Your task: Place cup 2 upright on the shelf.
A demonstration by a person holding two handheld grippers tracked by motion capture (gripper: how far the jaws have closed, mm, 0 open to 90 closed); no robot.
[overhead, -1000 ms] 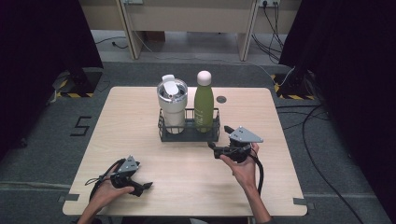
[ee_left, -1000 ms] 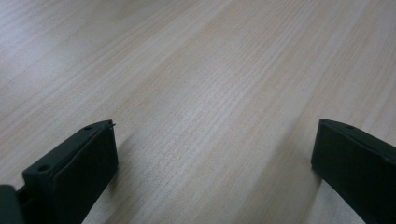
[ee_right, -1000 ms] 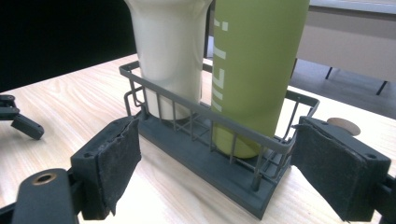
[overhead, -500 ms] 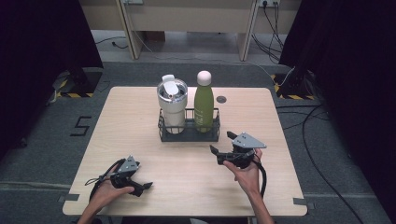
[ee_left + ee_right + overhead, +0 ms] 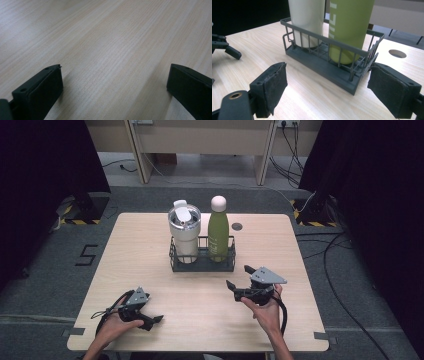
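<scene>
Green metal bottle [image 5: 218, 234] with a pale cap stands in the dark wire caddy [image 5: 202, 261] at frame centre, beside a white lidded tumbler [image 5: 184, 231]. I hold the right gripper [image 5: 239, 279], lower right of centre, jaws parted and empty, aimed at the caddy. The left gripper [image 5: 154, 320], lower left, rests with jaws released. Risk, in my judgement: a jaw catching the wire rim would drag the caddy. Pale wood-grain table [image 5: 310, 300]; grey carpet, black curtains, floor cables.
</scene>
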